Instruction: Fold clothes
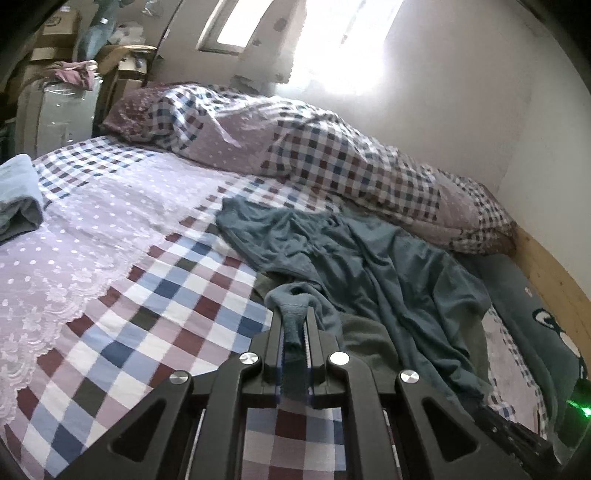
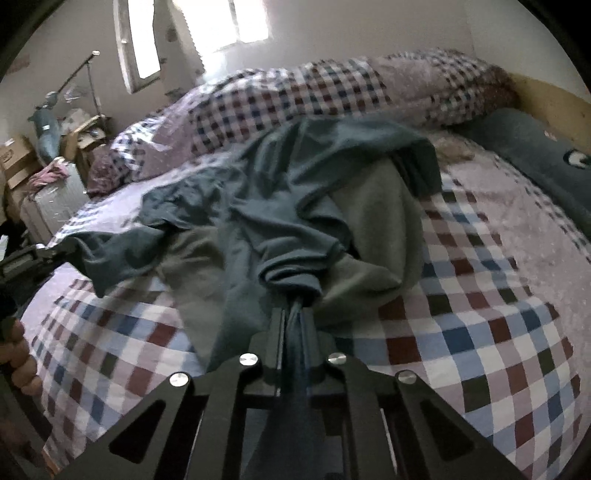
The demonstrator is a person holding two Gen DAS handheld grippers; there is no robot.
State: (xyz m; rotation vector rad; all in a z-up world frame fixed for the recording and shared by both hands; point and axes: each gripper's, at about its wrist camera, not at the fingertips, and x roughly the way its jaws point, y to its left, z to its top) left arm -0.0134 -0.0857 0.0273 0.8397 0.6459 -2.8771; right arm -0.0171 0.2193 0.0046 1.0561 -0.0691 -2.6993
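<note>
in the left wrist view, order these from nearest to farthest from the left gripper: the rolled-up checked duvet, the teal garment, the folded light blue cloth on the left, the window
1. teal garment: pinched in the left gripper, spread ahead and right.
2. folded light blue cloth: on the bed, far left edge.
3. rolled-up checked duvet: along the wall, beyond the garment.
4. window: on the back wall, top of view.

Soft matt teal cloth garment (image 2: 295,192) over a duller grey-green cloth one (image 2: 373,229), smooth checked cotton bedsheet (image 1: 155,317) with a lace-edged dotted panel, matt black plastic fingers (image 1: 275,332) with shiny metal bolts, bare pale wood bed frame (image 1: 554,280).
</note>
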